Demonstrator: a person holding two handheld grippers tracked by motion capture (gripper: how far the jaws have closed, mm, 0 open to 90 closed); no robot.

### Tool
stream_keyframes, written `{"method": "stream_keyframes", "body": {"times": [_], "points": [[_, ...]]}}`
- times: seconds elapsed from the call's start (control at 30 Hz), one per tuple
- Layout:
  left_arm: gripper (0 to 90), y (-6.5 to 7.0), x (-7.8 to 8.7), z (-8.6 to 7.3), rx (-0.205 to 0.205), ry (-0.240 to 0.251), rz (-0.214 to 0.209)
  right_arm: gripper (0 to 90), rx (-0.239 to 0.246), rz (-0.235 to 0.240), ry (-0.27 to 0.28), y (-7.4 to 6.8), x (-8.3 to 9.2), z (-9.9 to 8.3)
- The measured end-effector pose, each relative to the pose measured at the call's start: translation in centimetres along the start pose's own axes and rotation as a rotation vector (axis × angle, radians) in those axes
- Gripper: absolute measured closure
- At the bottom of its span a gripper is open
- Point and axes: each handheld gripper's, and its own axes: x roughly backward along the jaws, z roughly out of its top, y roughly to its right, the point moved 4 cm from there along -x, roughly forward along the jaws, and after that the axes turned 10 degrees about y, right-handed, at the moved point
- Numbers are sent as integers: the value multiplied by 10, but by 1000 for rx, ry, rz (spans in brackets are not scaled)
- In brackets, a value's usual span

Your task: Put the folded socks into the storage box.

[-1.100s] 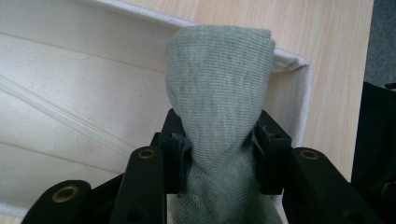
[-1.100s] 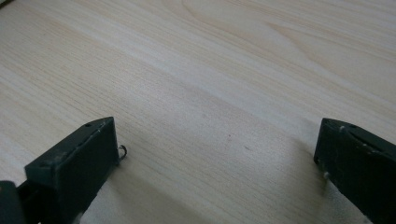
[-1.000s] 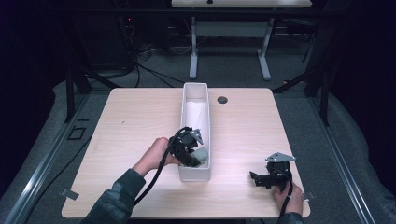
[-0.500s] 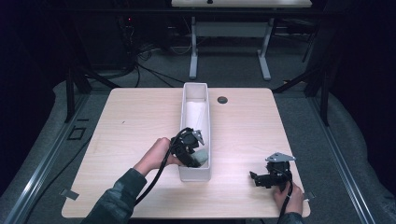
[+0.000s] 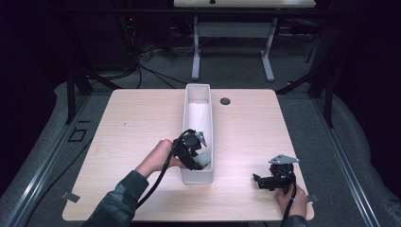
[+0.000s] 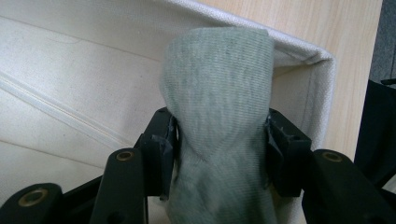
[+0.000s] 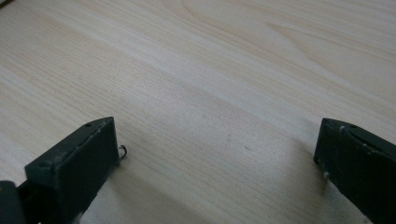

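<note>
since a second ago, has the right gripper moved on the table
No. The right gripper sits by the table's near right corner, the same stretch from the white bin as before.

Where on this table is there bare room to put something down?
The wood left of the white bin is bare, and so is the stretch between the bin and the right gripper. The bin's near end is crowded by the left gripper and a grey sock.
</note>
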Motion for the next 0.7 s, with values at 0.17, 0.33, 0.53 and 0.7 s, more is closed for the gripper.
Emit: {"method": "stream_keyframes", "body": {"times": [0.17,0.33,0.53,0.7], "points": [[494,0,1,0,5,2,2,0,0,0,0,0,0,0],[495,-1,2,0,3,3,3,0,0,0,0,0,0,0],[488,-1,7,0,10,28,11,0,0,0,0,0,0,0],[443,0,12,0,18,48,23,0,1,2,0,0,0,0]]}}
